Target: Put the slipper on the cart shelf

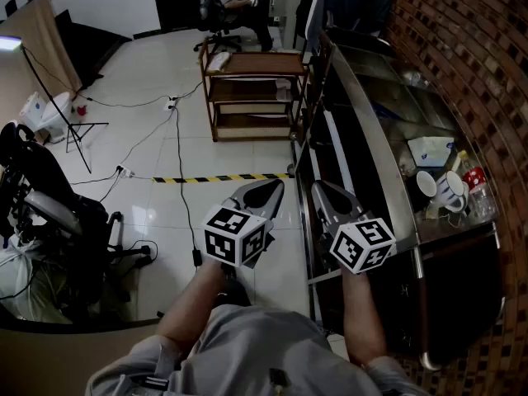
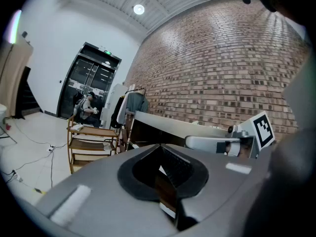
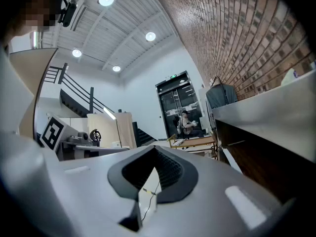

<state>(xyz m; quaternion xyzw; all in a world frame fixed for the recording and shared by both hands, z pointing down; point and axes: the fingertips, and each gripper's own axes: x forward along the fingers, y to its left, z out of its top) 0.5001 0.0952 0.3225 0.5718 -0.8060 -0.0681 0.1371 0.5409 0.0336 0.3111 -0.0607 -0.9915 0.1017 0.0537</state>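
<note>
No words or numbers can be read anywhere; the green sign [image 3: 173, 76] above the dark double door [image 3: 180, 105] is too small to make out.

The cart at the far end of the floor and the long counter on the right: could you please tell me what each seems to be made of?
The cart looks like varnished wood: a warm brown frame and shelves with a slight sheen. The counter seems topped with stainless steel: grey, smooth and reflective, though the dim view leaves its exact finish open.
</note>
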